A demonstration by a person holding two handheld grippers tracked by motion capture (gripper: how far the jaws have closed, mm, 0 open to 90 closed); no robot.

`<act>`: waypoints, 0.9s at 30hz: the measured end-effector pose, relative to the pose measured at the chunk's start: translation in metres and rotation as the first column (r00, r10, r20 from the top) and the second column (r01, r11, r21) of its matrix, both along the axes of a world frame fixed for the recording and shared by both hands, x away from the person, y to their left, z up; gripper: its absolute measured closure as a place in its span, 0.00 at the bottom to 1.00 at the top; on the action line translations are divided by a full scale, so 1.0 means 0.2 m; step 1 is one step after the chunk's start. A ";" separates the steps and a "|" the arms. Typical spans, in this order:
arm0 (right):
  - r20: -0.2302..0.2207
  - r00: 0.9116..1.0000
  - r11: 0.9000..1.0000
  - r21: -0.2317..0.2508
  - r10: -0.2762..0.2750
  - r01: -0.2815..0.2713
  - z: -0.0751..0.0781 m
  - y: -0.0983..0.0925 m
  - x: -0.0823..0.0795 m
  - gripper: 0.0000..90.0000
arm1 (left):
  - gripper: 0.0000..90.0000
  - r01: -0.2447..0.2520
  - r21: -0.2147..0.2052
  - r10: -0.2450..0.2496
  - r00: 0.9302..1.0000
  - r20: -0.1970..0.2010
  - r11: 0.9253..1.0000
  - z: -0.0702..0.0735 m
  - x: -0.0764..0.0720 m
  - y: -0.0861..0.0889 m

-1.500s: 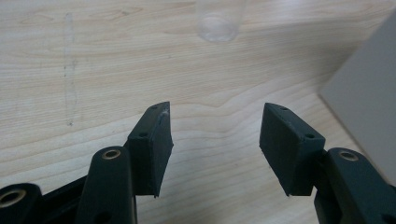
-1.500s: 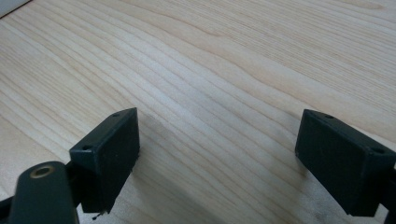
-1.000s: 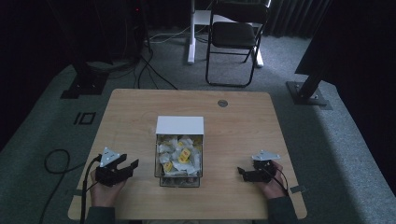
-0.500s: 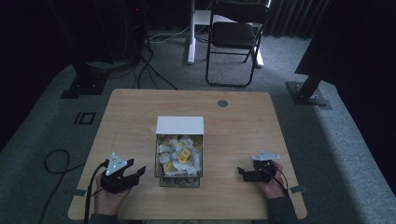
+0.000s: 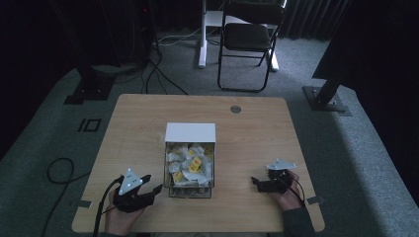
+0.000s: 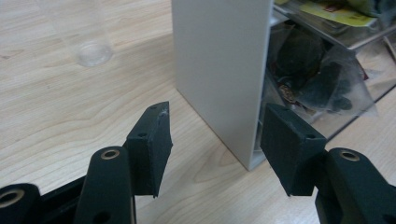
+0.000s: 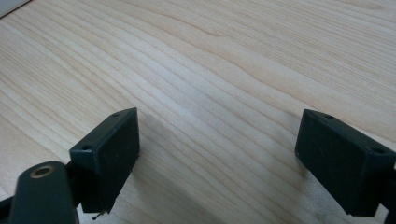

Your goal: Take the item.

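A clear box (image 5: pixel 190 165) with a white back panel stands mid-table, filled with several small packets, some yellow (image 5: pixel 195 163). My left gripper (image 5: pixel 152 188) lies at the box's front left corner, open, its jaws pointing at the white side wall (image 6: pixel 219 70) and the clear front with dark packets (image 6: pixel 313 74) behind it. My right gripper (image 5: pixel 255 181) rests on the table to the right of the box, open, with bare wood (image 7: pixel 219 93) between its jaws.
The wooden table (image 5: pixel 138 128) has a round cable grommet (image 5: pixel 235 109) near its far edge. A folding chair (image 5: pixel 249 37) stands on the carpet beyond. A cable (image 5: pixel 62 170) loops on the floor at the left. A clear round item (image 6: pixel 93 51) sits on the wood.
My left gripper has slid right along the front edge to the box's front left corner. The right gripper has stayed put.
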State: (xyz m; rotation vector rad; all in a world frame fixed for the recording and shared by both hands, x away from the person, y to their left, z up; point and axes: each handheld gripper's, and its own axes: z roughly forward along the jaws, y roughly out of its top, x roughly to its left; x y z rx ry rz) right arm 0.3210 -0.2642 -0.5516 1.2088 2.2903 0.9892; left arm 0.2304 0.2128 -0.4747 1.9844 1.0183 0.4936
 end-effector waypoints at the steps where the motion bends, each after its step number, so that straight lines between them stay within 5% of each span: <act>1: 0.000 1.000 1.000 0.000 0.000 0.000 0.00 0.00 0.00 0.15 | 0.49 0.005 0.000 -0.005 1.000 0.001 1.000 0.00 -0.01 0.00; 27: 0.000 1.000 1.000 0.000 0.000 0.000 0.00 0.00 0.00 0.15 | 0.51 0.104 -0.036 -0.103 0.994 0.029 0.994 -0.02 -0.16 -0.17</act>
